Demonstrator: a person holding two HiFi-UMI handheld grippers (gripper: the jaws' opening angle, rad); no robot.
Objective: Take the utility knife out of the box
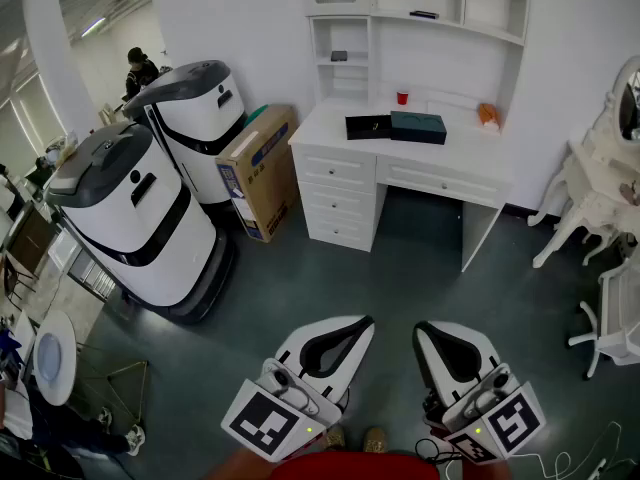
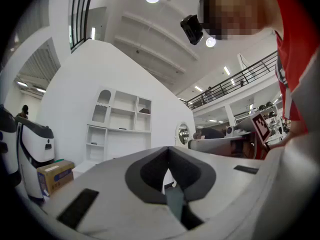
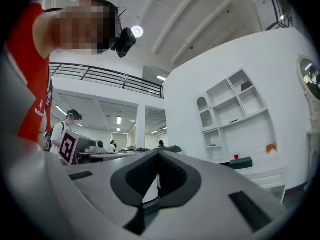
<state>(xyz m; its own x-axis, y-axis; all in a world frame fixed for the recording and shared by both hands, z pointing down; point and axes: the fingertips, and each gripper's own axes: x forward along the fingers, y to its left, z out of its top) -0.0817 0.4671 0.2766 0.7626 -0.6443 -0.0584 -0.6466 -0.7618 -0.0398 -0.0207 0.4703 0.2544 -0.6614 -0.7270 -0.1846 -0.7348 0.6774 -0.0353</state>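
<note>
Nearest the camera, just above the person's red shirt (image 1: pixel 360 465), the left hand-held gripper (image 1: pixel 355 330) and the right hand-held gripper (image 1: pixel 432 336) sit side by side, a little apart, both aimed forward across the room. Each has its jaws pressed together with nothing between them, and each gripper's own view shows the dark pads meeting at the tips. I judge this to be a carrying pose: with nothing to grasp within reach, both tools are held low and closed in front of the body. Beyond them lies a wide stretch of grey floor (image 1: pixel 300 278), with two large white machines (image 1: pixel 130 208) off to the left and a cardboard carton (image 1: pixel 258 168) leaning between them and the furniture. Farther on, against the wall, stands the white table (image 1: pixel 330 128) with drawers. On its top rests the dark box (image 1: pixel 418 126), with a flat black tray or lid (image 1: pixel 368 126) touching its left side and a red cup (image 1: pixel 402 97) just behind. The utility knife itself is too small or too hidden to make out; by the task it should be in that box, or perhaps on the tray. The box is well apart from both hand-held grippers, ahead and slightly left of the right one, so an approach across the floor looks like the next need.
</note>
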